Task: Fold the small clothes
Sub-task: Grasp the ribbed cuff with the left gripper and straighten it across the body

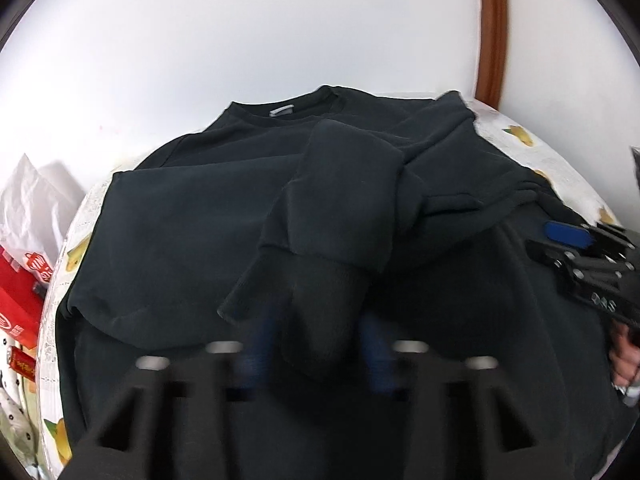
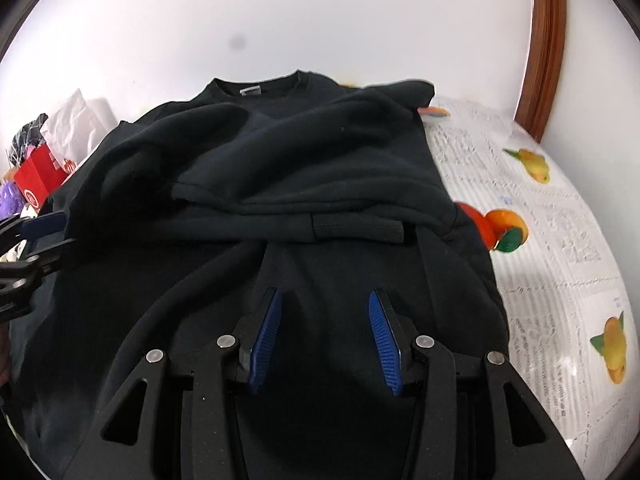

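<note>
Black long-sleeved sweatshirt [image 2: 328, 160] of soft knit is lying spread over a round table draped in a white lace cloth printed with orange and yellow fruit [image 2: 560, 240], collar and pale neck label toward the white wall. Both sleeves are lying folded across the chest, and in the right wrist view a ribbed cuff [image 2: 358, 230] is resting near the middle of the body. On the right side the garment's edge is running well inside the table rim, leaving a broad strip of bare cloth there; on the left side the fabric is reaching almost to the rim, with a red printed box [image 1: 24, 292] and crumpled white paper [image 1: 36, 200] crowding just beyond it. The left gripper [image 1: 316, 356], blurred in its own view, is hovering low over the other sleeve's cuff [image 1: 320, 320], which is sitting between the blue pads; whether they are pressing on it I cannot tell. The right gripper [image 2: 326, 340] is standing with its blue ribbed pads apart above the sweatshirt's lower body, nothing between them. A brown wooden frame [image 2: 548, 40] is rising against the wall at the far right.
</note>
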`<state>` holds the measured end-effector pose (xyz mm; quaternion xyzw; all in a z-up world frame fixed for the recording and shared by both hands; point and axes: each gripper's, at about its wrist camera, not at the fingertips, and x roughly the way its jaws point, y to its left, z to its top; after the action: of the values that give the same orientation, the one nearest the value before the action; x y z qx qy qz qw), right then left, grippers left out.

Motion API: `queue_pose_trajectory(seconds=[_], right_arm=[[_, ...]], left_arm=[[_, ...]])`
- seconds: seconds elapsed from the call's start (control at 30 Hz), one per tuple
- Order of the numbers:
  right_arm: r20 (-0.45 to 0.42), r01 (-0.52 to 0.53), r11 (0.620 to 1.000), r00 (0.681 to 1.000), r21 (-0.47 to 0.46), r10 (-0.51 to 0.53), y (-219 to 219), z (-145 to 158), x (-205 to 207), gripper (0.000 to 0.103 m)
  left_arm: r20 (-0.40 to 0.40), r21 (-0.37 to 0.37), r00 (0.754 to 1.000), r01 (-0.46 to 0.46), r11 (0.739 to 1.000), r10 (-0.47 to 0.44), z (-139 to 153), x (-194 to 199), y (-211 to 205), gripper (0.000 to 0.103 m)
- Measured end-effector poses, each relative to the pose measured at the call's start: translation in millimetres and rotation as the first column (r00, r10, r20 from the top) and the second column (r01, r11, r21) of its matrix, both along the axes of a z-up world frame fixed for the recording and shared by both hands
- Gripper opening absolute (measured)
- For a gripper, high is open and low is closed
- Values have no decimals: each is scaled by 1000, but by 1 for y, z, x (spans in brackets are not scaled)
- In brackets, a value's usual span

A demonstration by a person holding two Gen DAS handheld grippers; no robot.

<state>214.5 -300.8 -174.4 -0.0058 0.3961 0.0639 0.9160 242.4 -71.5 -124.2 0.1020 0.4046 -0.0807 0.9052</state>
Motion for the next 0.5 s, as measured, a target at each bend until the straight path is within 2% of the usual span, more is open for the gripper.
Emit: queue_pose_trajectory(seconds=[0.03,0.1,0.17,0.23,0.4,0.5], right_arm=[[-6,2,1000,1000,-6,-2,0,-1,0,45],[-16,1,1000,1000,-4,-1,0,-2,2,46],[-16,2,1000,1000,3,-1,-1,-2,2,46],[-17,2,1000,1000,7,-2,-2,-2,3,46],[-18,2,1000,1000,-1,-2,-2,-2,3,47],[-19,2,1000,1000,-2,-2,-2,-2,4,47]], left_arm=[[12,-2,1000,-5,1000,5,4,1,3,10],[79,6,996,-34,999,33,18,0,14,10],[162,70,984,-82,994,69,36,0,28,10],[193,101,975,-128,987,107,46,4,45,10],[201,130,964,-200,971,172,54,19,90,10],[135,91,973,-202,975,189,46,22,114,13]])
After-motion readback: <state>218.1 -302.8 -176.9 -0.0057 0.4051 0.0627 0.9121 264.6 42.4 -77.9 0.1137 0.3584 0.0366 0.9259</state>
